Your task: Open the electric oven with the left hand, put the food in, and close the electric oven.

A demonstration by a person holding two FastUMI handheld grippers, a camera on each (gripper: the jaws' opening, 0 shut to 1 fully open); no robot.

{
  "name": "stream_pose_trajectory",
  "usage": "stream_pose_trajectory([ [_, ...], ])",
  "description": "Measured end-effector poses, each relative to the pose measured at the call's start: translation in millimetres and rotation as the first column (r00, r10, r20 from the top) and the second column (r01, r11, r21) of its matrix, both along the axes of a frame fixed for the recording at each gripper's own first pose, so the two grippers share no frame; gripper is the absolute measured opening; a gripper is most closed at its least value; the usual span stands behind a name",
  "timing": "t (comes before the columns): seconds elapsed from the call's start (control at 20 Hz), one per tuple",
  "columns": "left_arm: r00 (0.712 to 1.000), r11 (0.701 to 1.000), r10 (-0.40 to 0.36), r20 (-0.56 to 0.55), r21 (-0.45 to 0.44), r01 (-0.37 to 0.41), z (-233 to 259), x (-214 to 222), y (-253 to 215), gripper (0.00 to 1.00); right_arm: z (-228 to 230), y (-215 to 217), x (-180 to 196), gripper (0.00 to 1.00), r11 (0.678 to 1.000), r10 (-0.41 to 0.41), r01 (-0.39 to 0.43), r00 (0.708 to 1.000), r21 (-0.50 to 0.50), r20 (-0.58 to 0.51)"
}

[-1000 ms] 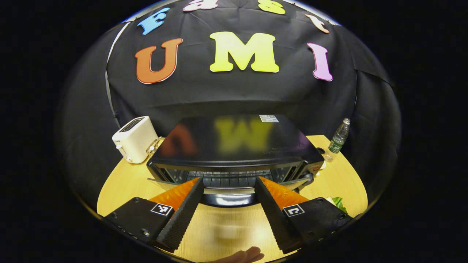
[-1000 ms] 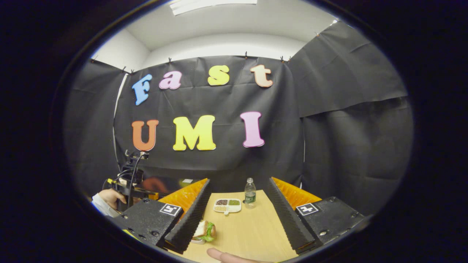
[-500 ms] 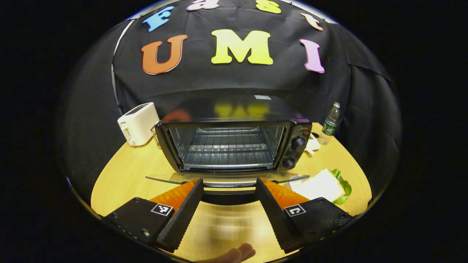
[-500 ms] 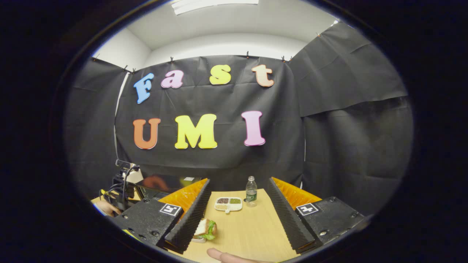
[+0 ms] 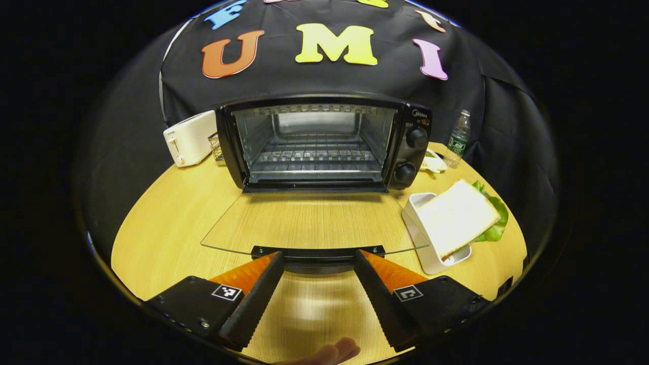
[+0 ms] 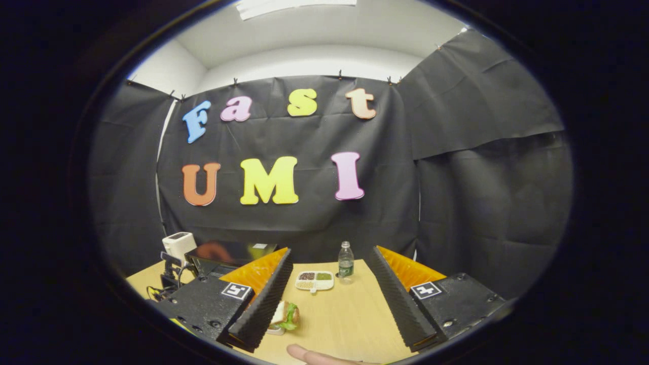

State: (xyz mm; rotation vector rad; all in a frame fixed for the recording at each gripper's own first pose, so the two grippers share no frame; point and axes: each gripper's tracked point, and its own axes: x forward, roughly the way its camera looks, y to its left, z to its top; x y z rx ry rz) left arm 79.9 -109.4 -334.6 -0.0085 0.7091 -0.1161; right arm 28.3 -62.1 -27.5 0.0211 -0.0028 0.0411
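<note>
Oven (image 5: 324,144) is seen straight ahead of the left gripper (image 5: 318,256), its glass door (image 5: 314,223) swung fully down and flat. The door's handle (image 5: 318,253) is flanked by the spread fingers; whether contact is made cannot be told. A sandwich (image 5: 459,215) in a white tray (image 5: 421,243) lies ahead to the right. The right gripper (image 6: 329,253) is held spread above the table (image 6: 345,324), gripping nothing, with the sandwich (image 6: 286,315) just beside its left finger.

Black cloth wall (image 6: 471,177) behind a wooden table (image 5: 167,218), white ceiling (image 6: 314,30) with a light panel (image 6: 294,5).
</note>
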Motion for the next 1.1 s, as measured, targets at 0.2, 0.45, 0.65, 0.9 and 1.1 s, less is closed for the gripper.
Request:
stream_pose_trajectory([
  [0.2, 0.999, 1.000, 0.007, -0.036, -0.008, -0.007, -21, -4, 0, 0.93, -1, 2, -2, 0.99, 1.000, -0.002, 0.002, 1.000, -0.017, 0.000],
  [0.45, 0.998, 1.000, -0.016, 0.063, 0.028, 0.014, -8, -1, 5, 0.94, -11, 7, 8, 0.99, 0.999, 0.008, -0.009, 0.999, -0.032, -0.036],
  [0.65, 0.975, 0.999, -0.034, 0.221, 0.037, 0.027, 44, -9, 11, 0.96, -23, 11, 33, 0.99, 0.998, 0.027, -0.031, 0.996, -0.049, -0.091],
  [0.9, 0.893, 0.999, 0.007, 0.449, 0.042, -0.029, 147, -27, 24, 0.95, -58, 19, 77, 0.99, 0.992, 0.090, -0.107, 0.971, -0.066, -0.222],
  [1.1, 0.818, 0.996, 0.079, 0.570, -0.012, -0.088, 217, -45, 42, 0.95, -115, 43, 102, 0.92, 0.962, 0.261, -0.268, 0.859, 0.047, -0.441],
])
